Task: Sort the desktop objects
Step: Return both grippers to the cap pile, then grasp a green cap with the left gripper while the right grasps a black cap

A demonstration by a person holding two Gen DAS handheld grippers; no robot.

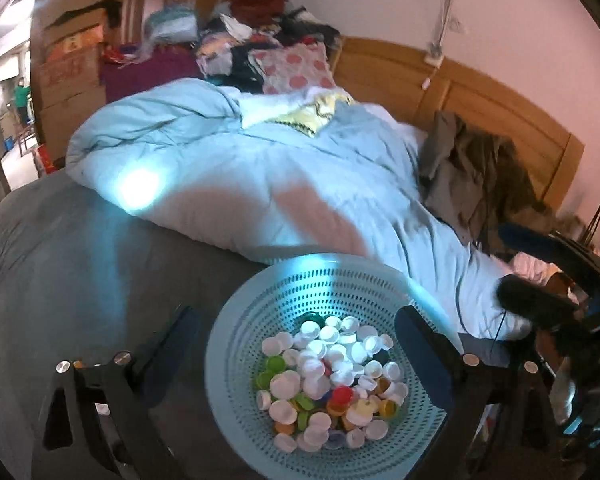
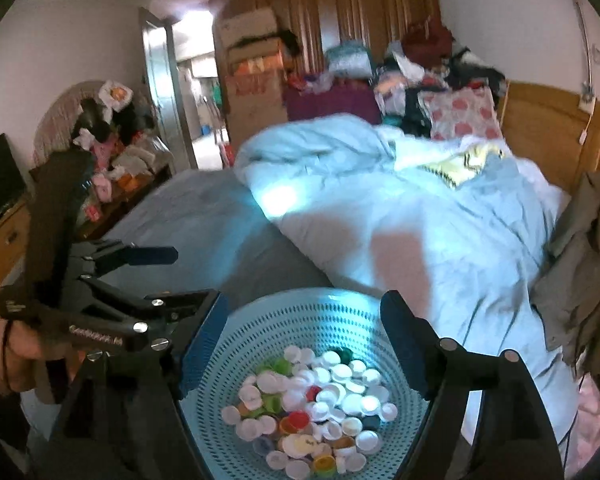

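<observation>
Both grippers hang over one pale-blue basket (image 1: 236, 344) on the grey bed (image 1: 80, 260): the left gripper (image 1: 296, 344) stands spread wide and the right gripper (image 2: 304, 340) spread, neither pinching anything. The basket holds a heap of caps (image 1: 324, 376), too many and too overlapped to count, mostly white with a few green, red, orange and yellow. Judged from this, sorting is at its start; the next move calls for lowering one gripper and closing it on a single cap at the top of the heap.
</observation>
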